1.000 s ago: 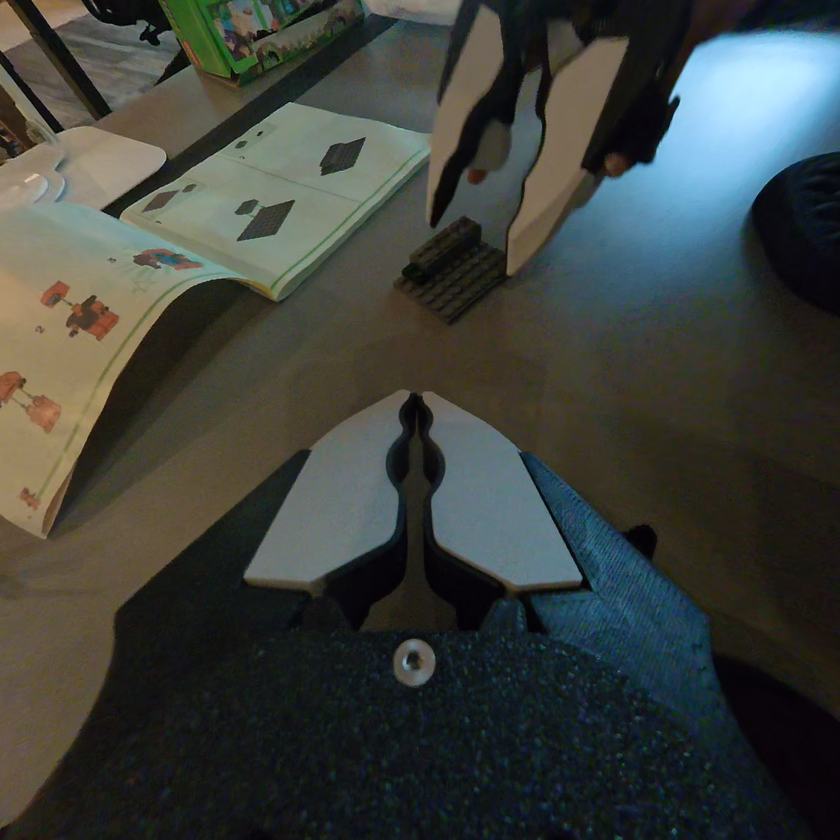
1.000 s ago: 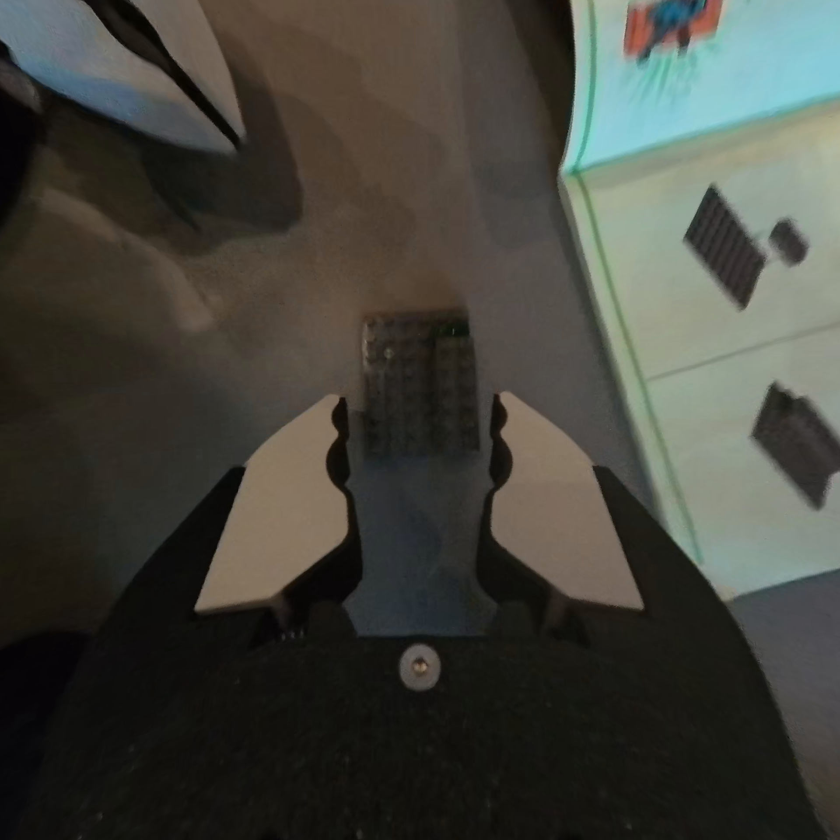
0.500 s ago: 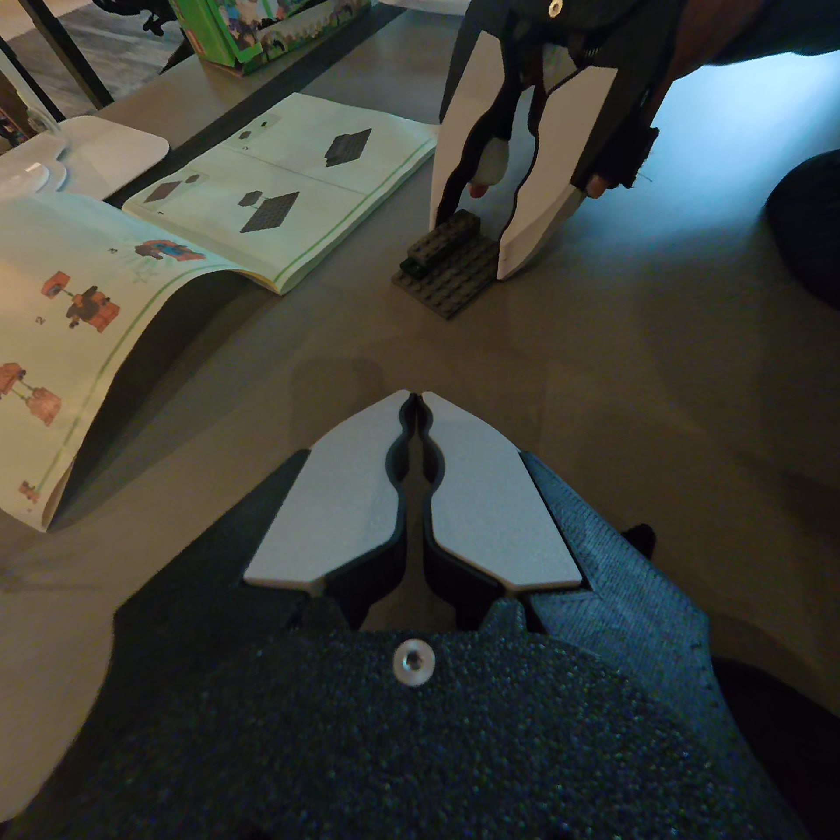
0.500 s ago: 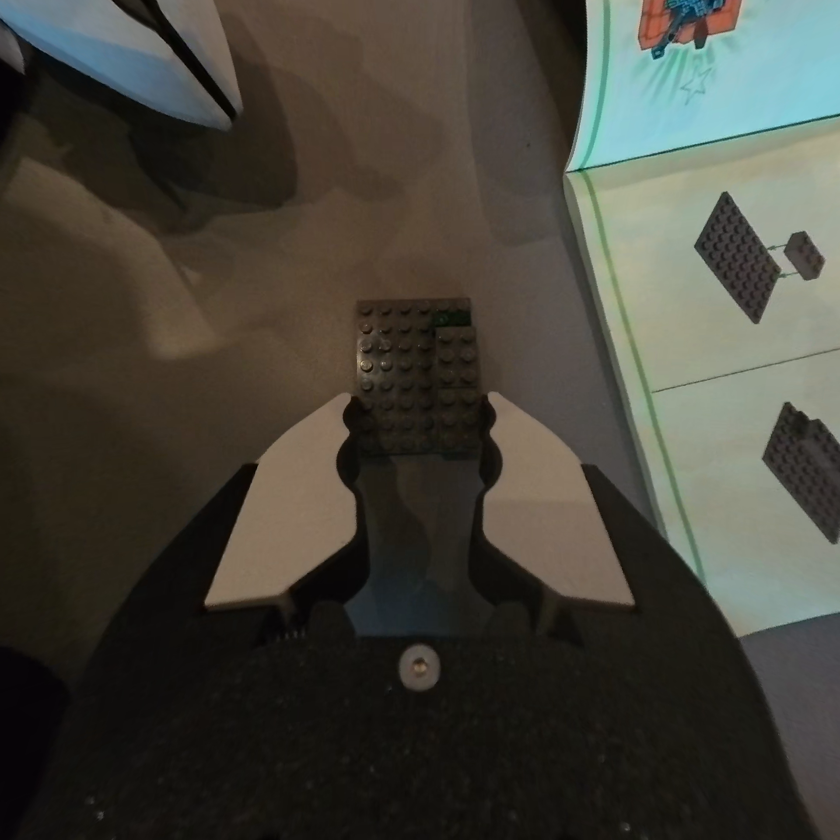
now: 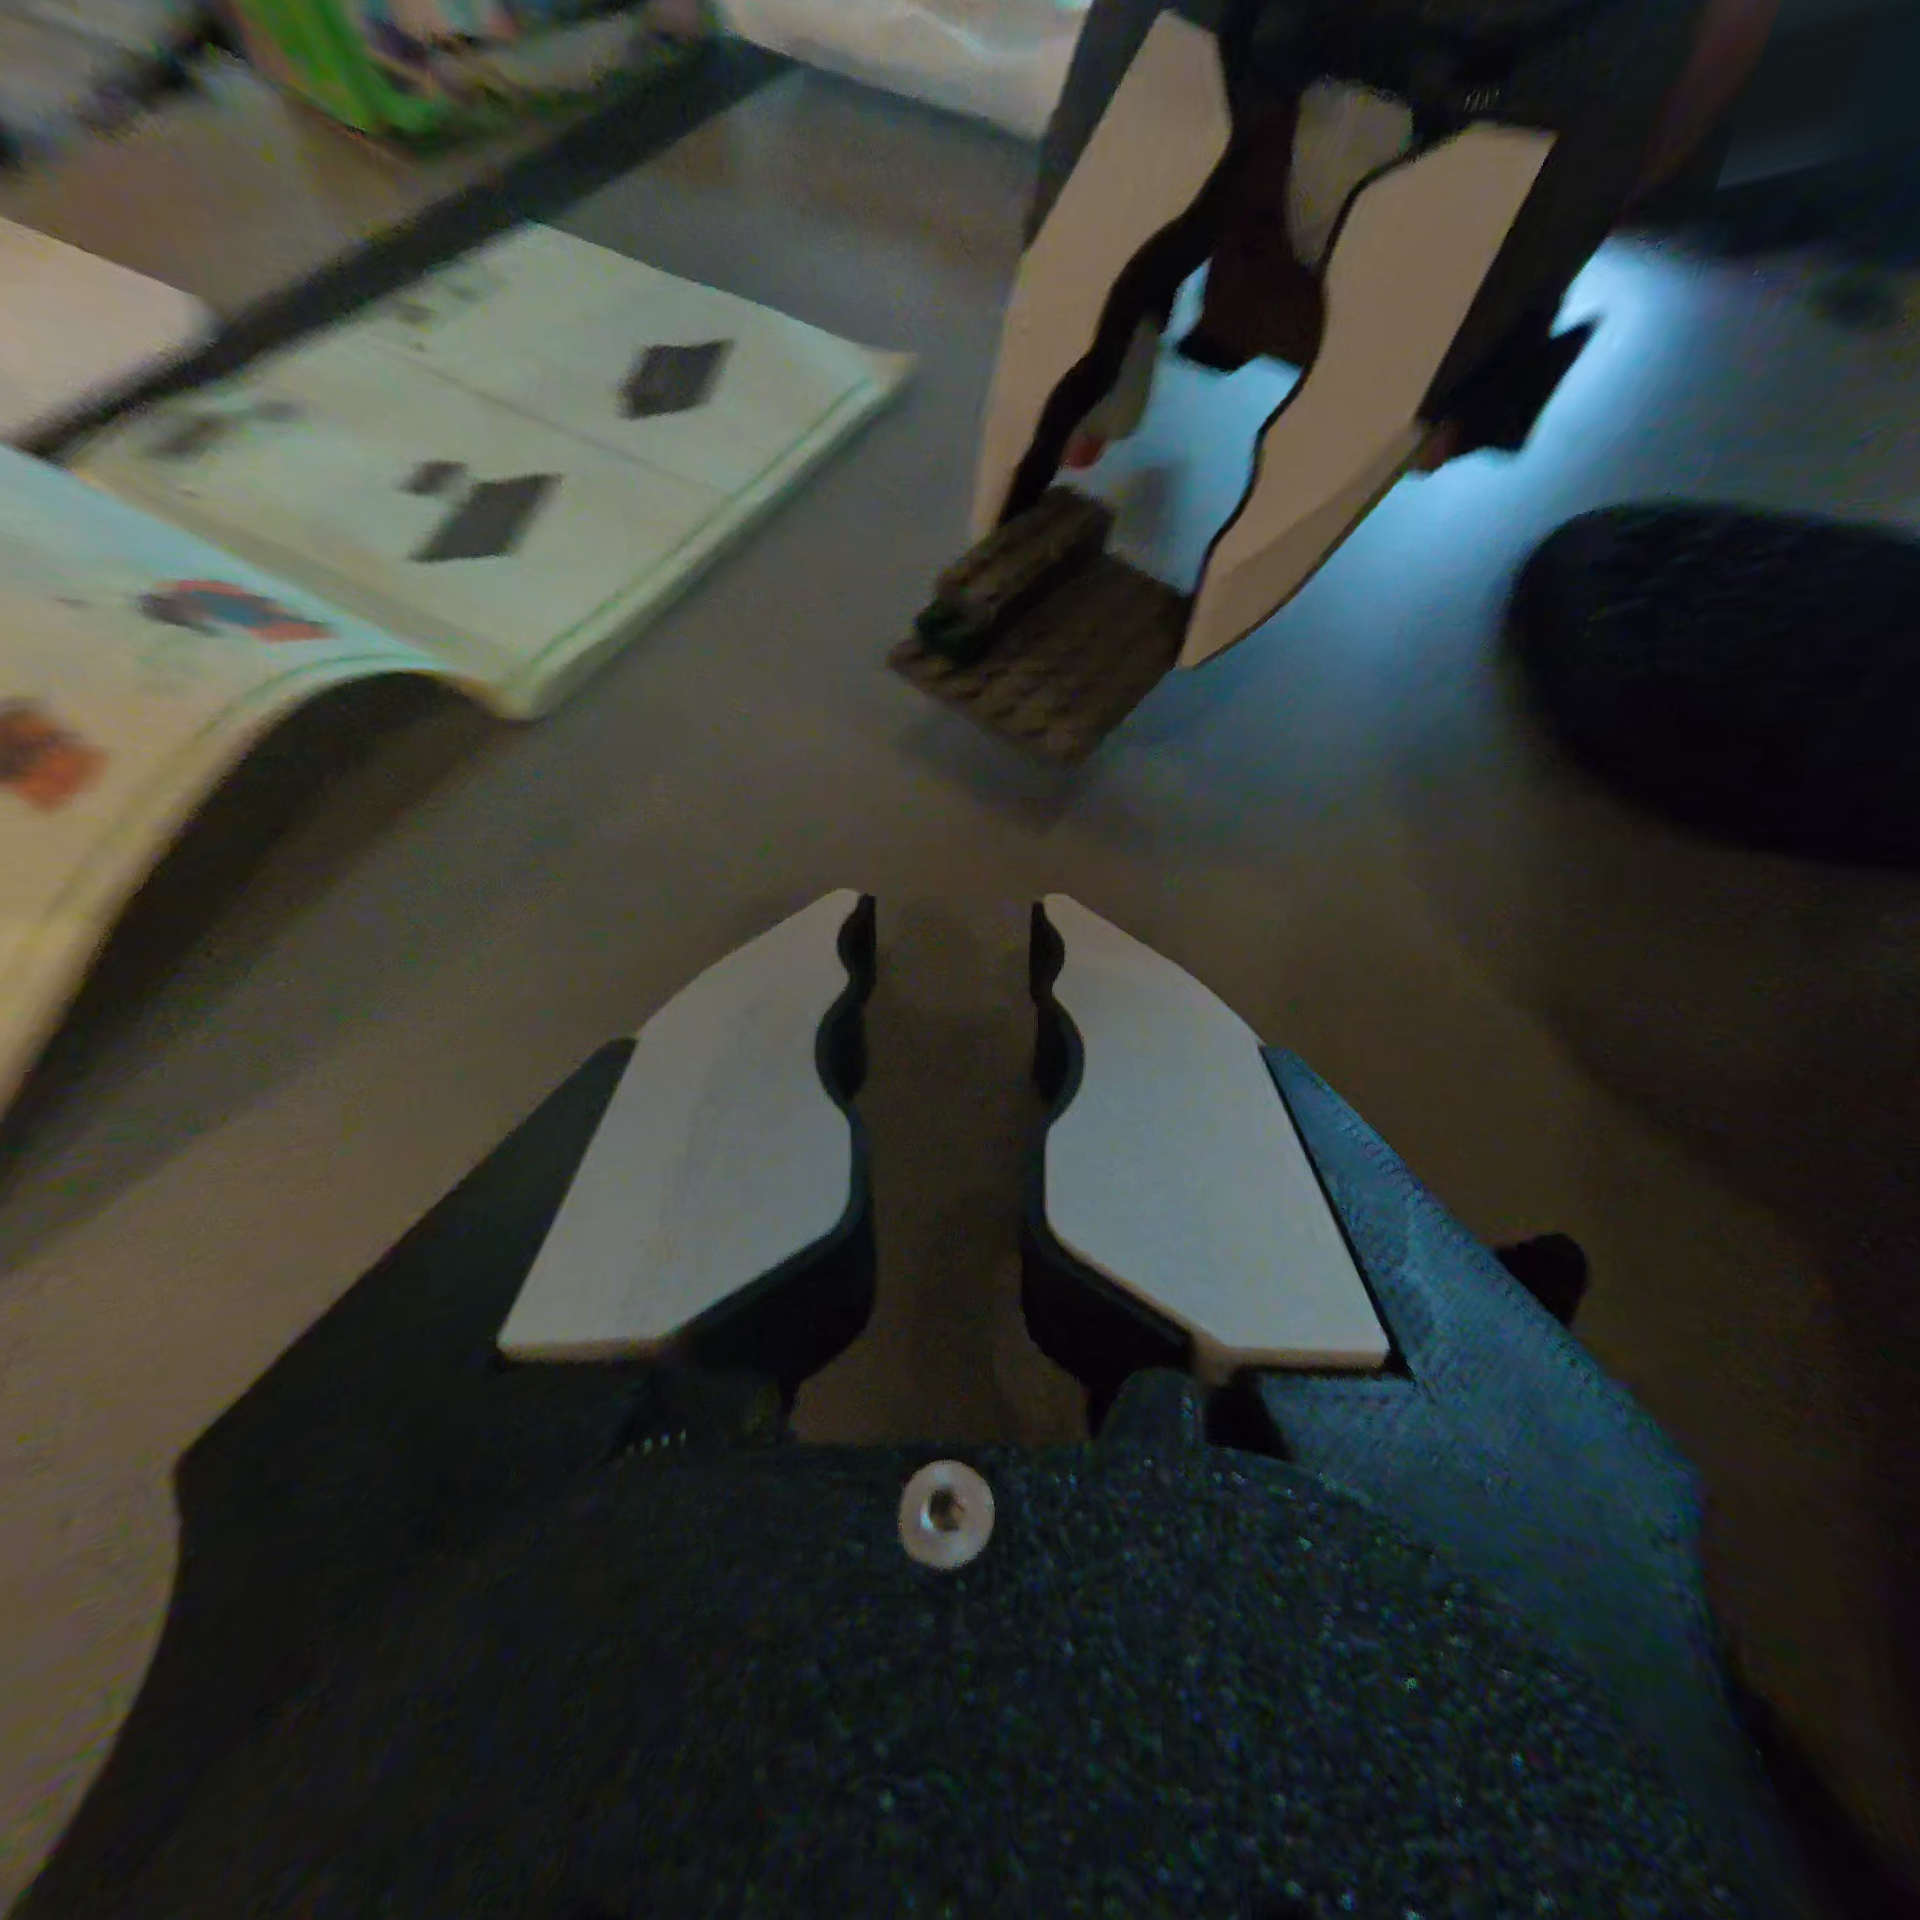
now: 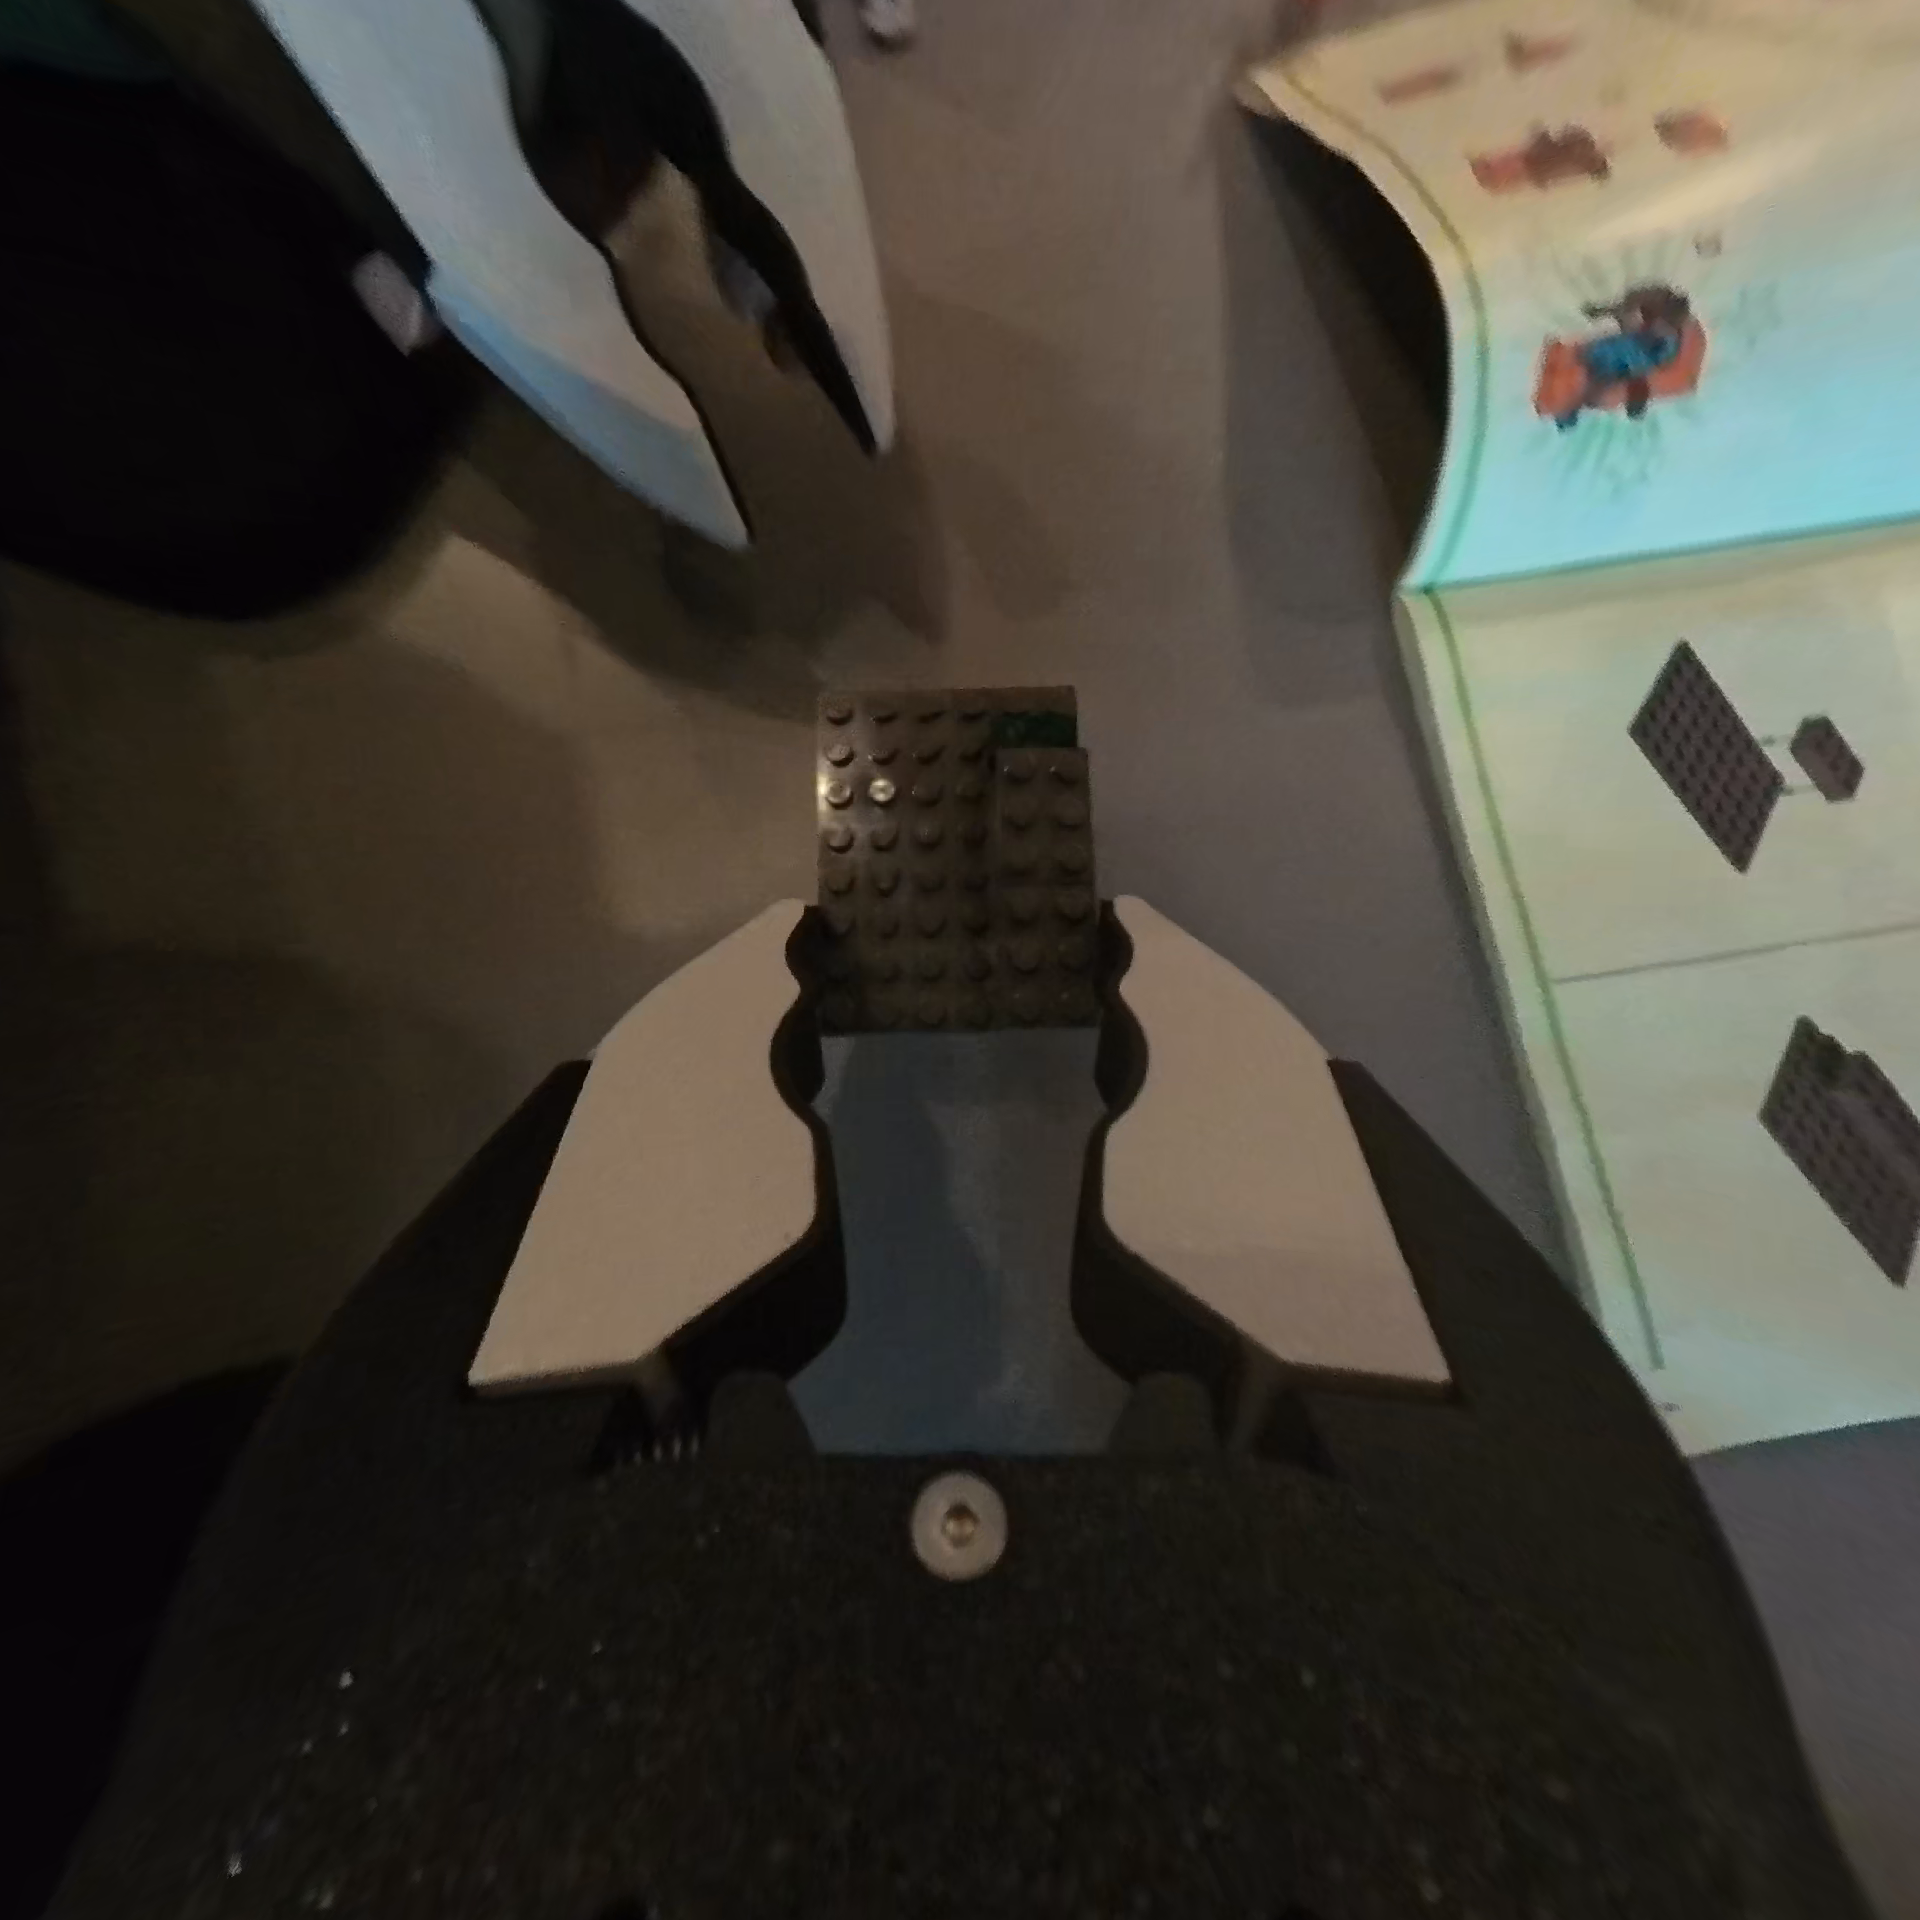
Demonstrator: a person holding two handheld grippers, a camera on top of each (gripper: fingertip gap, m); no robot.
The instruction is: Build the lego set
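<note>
Dim grey desk (image 5: 1351, 987) fills both views, lit coldly from the far side.

Left wrist view: the left hand-held gripper (image 5: 954, 920) hangs low over bare desk with its fingers spread a little and nothing between them. Beyond it the right hand-held gripper (image 5: 1091, 582) points down onto the dark grey studded baseplate (image 5: 1039, 665), one finger at each long side; motion blur hides whether the plate lies flat or is tipped up. An open instruction booklet (image 5: 499, 488) lies to the left, a green box (image 5: 416, 73) sits at the far edge, and a dark round object (image 5: 1725, 675) rests to the right.

Right wrist view: the right hand-held gripper (image 6: 954, 920) pinches the baseplate (image 6: 904, 873) across its near end, both fingertips touching its side edges. A smaller dark brick (image 6: 1044, 831) sits on the plate's right side, with a green piece (image 6: 1034, 727) just beyond it. The left hand-held gripper (image 6: 800, 488) shows above, apart from the plate; the booklet (image 6: 1662, 831) lies at right.

Judged risks: the hold takes only thin plate edges near one end, so the plate may pivot or slip out if lifted. A skewed squeeze could tip it on the desk. Pressure from the left hand-held gripper may lever the far end down.
</note>
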